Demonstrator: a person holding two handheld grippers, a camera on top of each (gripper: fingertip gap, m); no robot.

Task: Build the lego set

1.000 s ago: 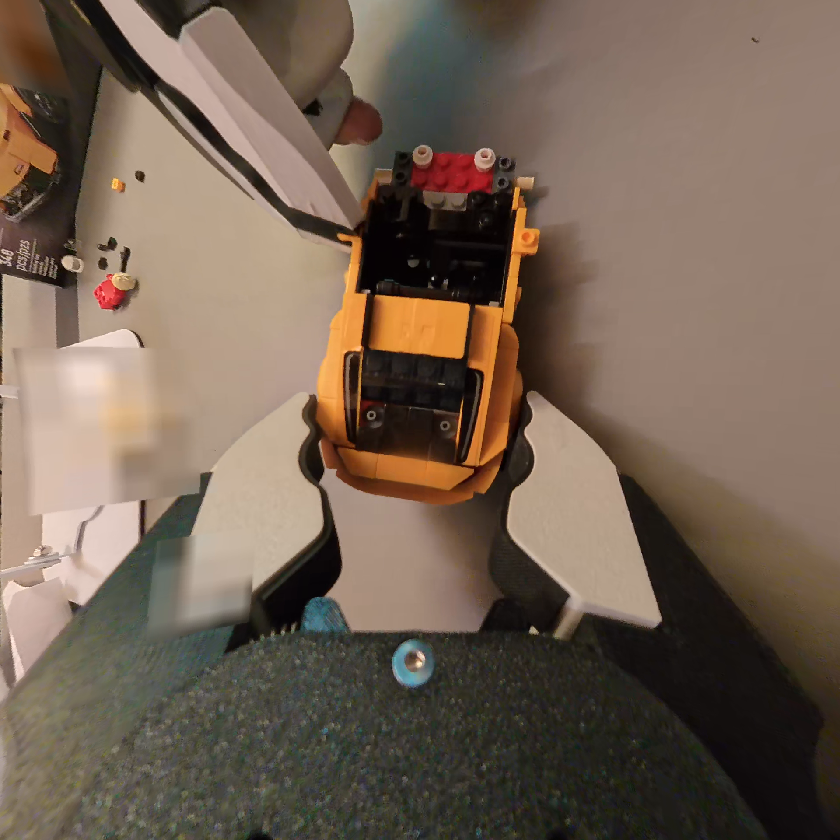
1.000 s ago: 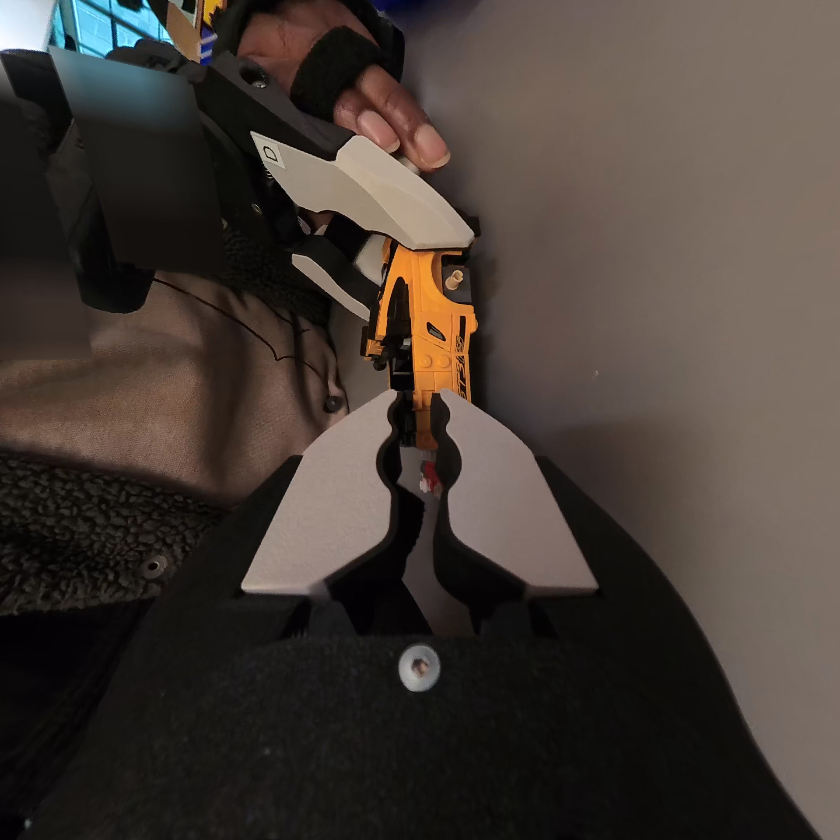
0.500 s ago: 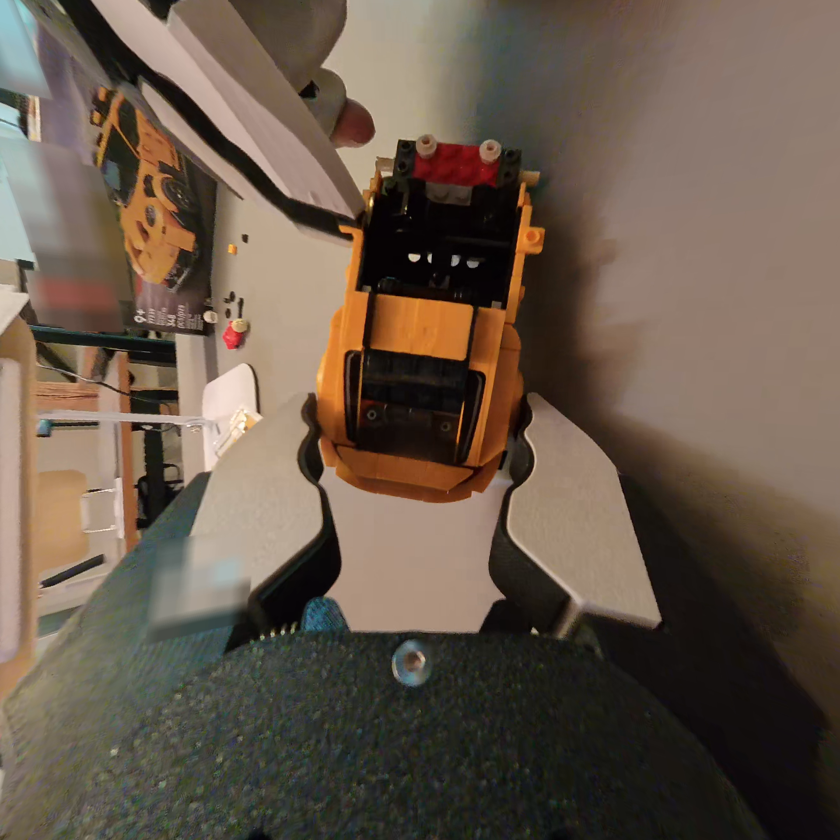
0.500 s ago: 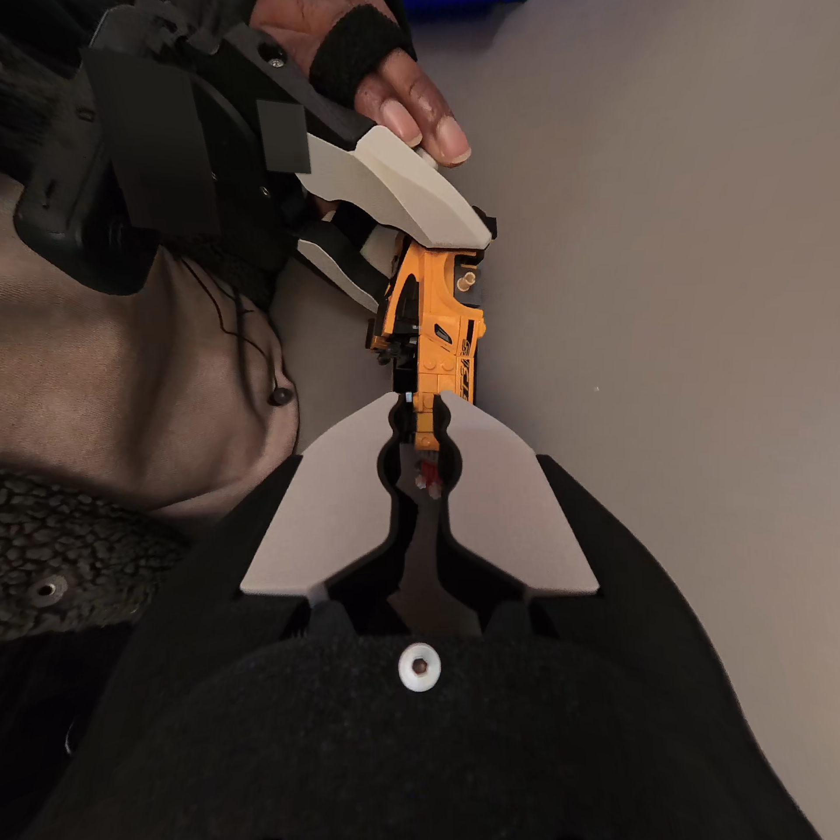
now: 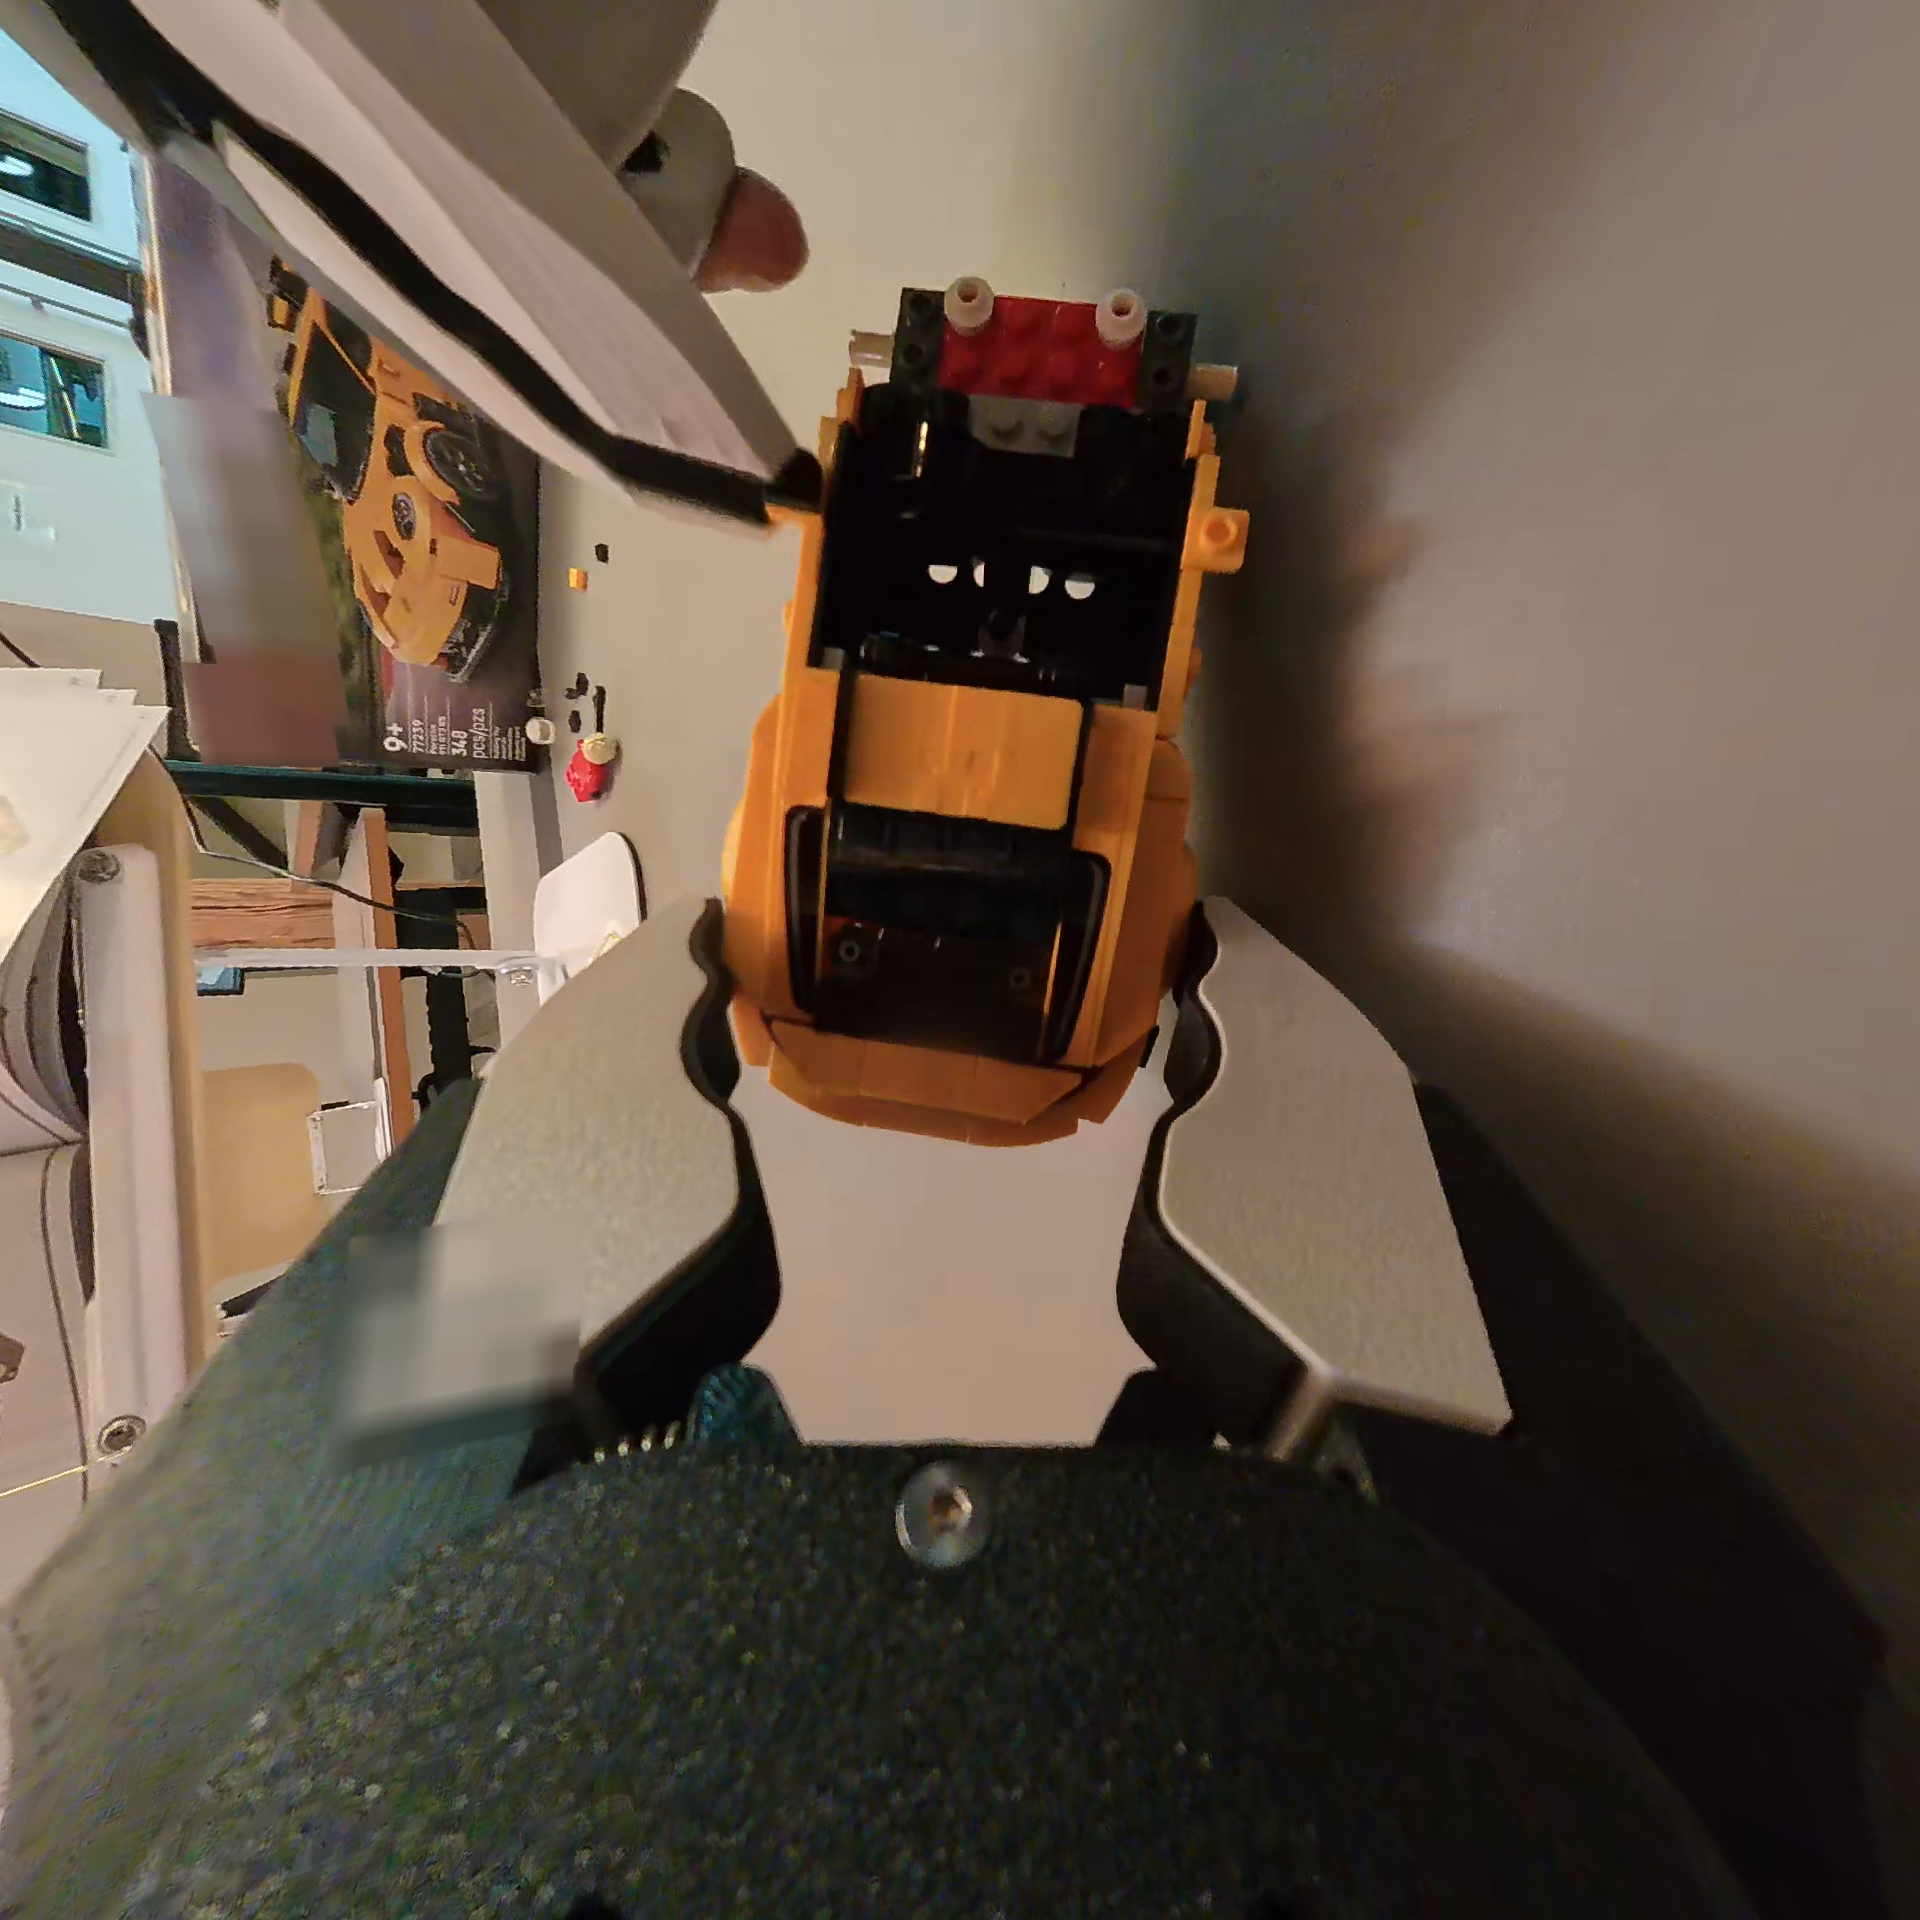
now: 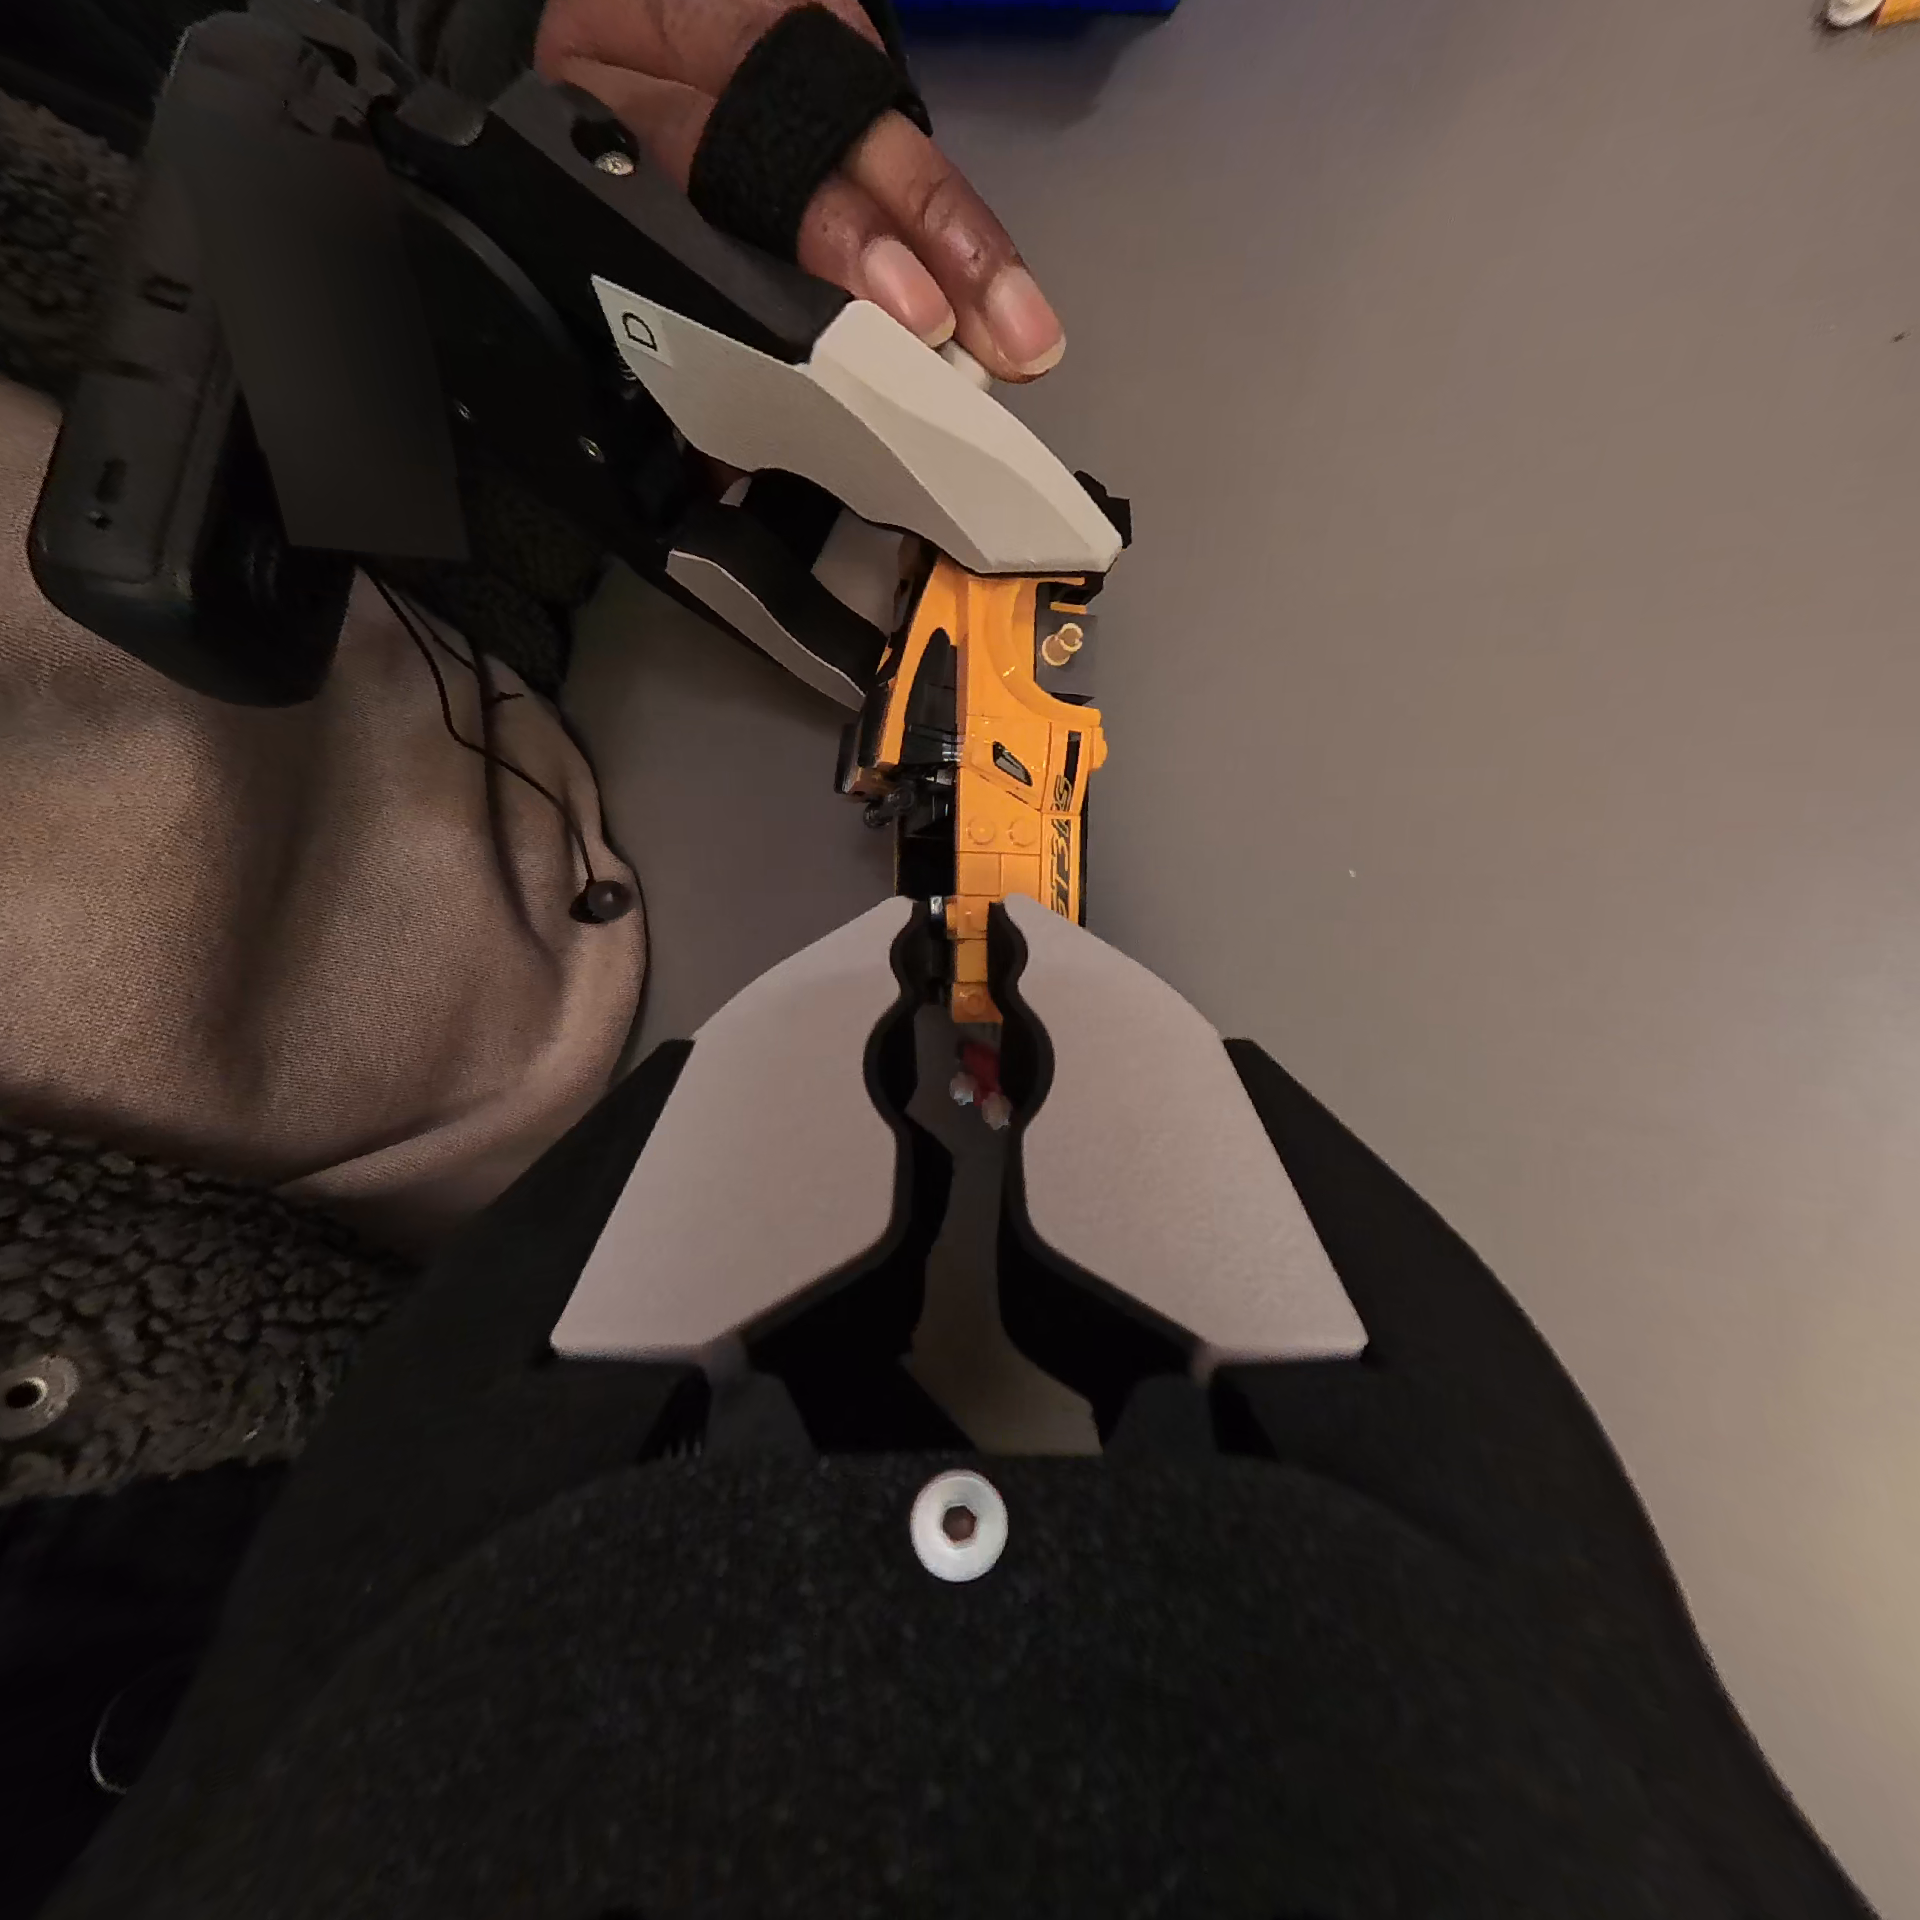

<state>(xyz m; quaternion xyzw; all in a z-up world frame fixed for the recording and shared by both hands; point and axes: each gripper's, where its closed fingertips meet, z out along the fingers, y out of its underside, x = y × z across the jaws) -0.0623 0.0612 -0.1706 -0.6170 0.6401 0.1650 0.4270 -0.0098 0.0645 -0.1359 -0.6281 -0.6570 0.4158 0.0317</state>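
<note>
An orange and black toy brick car [image 5: 966, 748] with a red brick at its far end is held by both grippers over the grey table [image 6: 1455, 831]. My left gripper [image 5: 956, 935] is shut across the car's wide near end, with a pad on each side. In the right wrist view its white fingers [image 6: 935, 468] clamp the car's [image 6: 997, 727] far end. My right gripper [image 6: 961, 920] is shut on the thin orange side wall of the car. In the left wrist view its finger [image 5: 520, 312] reaches the car's left wall.
A dark box with a picture of an orange car [image 5: 416, 540] stands at the left. Small loose pieces, one of them red [image 5: 587, 774], lie near it beside a white sheet [image 5: 587, 894]. A person's hand [image 6: 883, 208] and brown jacket [image 6: 260, 883] are close. The grippers' ends are close to 7 cm from one another.
The left wrist view has swung, bringing the box and the room at the left into sight. The car has stayed in both grasps, and neither gripper's jaws have changed.
</note>
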